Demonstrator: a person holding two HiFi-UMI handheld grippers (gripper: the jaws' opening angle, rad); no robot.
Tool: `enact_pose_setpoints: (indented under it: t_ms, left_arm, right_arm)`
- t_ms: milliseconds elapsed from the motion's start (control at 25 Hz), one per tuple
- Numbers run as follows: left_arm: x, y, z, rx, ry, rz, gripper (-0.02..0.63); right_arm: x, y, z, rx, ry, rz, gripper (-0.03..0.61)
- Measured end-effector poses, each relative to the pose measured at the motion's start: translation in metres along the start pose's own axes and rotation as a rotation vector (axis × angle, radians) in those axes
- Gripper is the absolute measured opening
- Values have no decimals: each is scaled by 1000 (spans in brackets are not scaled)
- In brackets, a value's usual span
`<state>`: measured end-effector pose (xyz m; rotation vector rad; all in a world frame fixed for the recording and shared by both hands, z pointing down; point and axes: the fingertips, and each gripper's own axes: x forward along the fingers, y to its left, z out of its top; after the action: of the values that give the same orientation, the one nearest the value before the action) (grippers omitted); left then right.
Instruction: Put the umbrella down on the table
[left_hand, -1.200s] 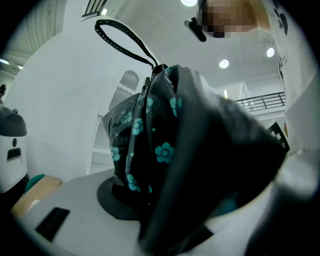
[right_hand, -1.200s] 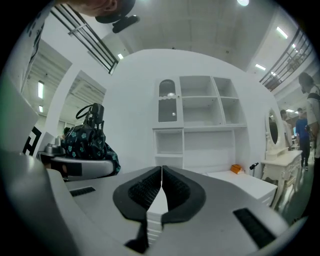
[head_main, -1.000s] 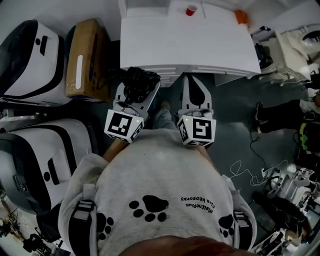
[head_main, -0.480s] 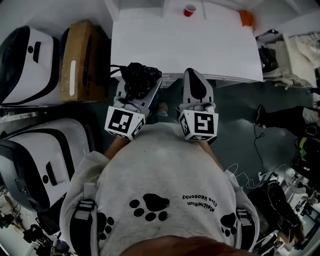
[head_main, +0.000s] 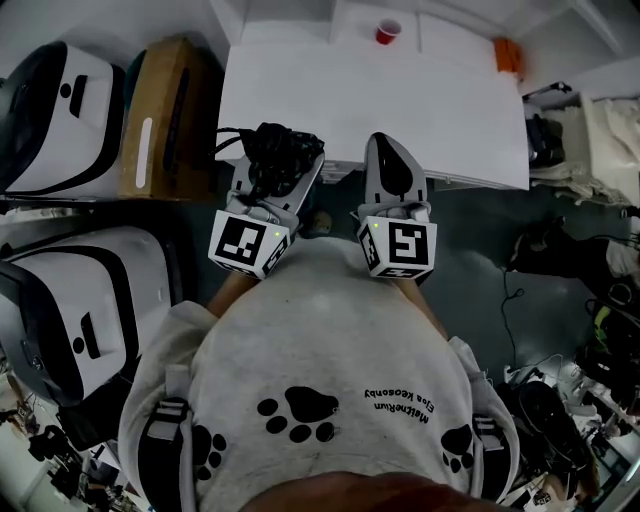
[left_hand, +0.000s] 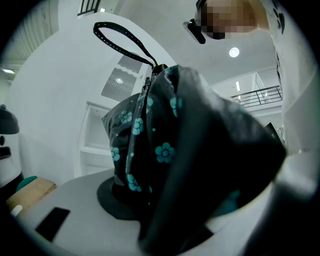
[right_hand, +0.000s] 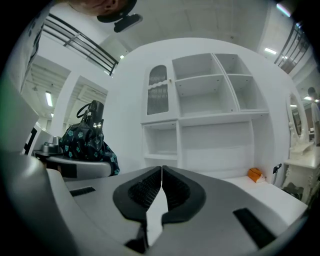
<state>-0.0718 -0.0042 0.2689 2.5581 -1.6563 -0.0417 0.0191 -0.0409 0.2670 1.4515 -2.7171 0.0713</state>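
White desk, seen from above: a broad, plain rectangular top. A small red cup stands upright near the far edge, about mid-width. A small orange object lies at the far right corner, well apart from the cup. A white shelf unit rises along the back.

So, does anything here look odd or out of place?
Nothing looks spilled or broken. The one untidy thing is the folded umbrella clamped in the left hand-held gripper: its flowered cloth bulges loosely and its strap loop sticks up. A red cup stands toward the back of the white table.
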Motion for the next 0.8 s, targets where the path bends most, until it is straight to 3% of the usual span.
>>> enact_pose_setpoints:
  t_ms: [320, 560, 800]
  left_arm:
    - [0, -3, -11, -7, 32, -15, 229]
    - [69, -2, -24, -8, 90, -45, 229]
    - [96, 18, -22, -1, 111, -81, 229]
  right_arm:
    - [-1, 1, -5, -1, 3, 3, 31]
    - [34, -53, -18, 27, 38, -7, 31]
    - [61, -60, -26, 60, 81, -26, 31]
